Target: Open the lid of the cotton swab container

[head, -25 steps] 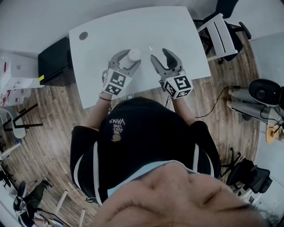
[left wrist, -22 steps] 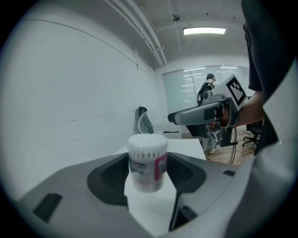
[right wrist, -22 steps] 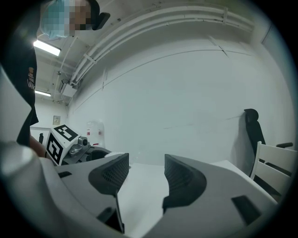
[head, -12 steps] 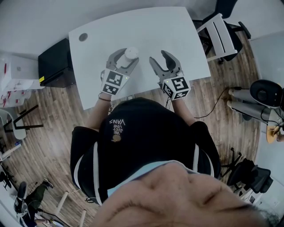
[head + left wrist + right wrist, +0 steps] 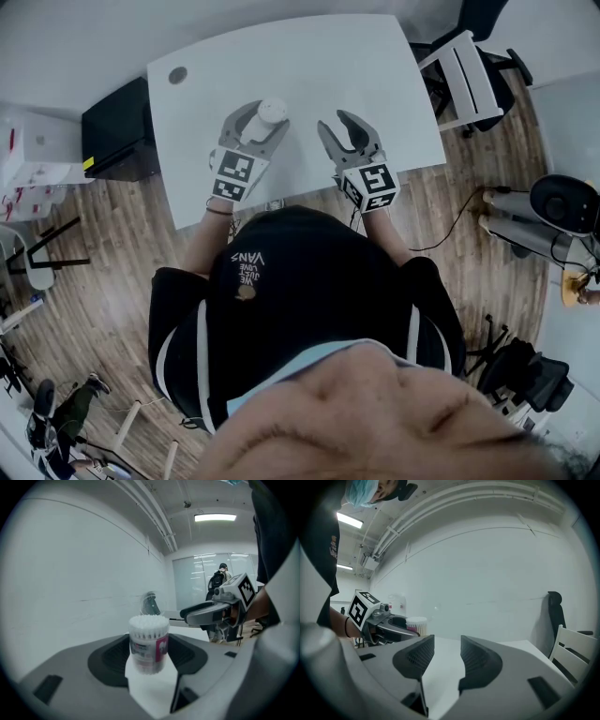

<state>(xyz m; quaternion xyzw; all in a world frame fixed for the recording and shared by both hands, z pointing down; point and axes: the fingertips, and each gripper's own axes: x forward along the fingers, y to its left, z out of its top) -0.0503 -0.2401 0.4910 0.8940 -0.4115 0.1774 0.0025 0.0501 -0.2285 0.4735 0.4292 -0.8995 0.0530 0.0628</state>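
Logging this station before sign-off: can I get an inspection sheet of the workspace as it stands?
Surface: white table, with a round grommet near its far left corner.
Job's things: cotton swab container, swab tips showing at the top; no lid can be made out.
Clutter: one small blurred item behind the container, unidentified.
Grippers: left claw shut on the container; right claw open with nothing between its jaws, which have just been closing.
Cables: black cable on the floor at the right.
Surroundings: wood floor, black cabinet, white chair.
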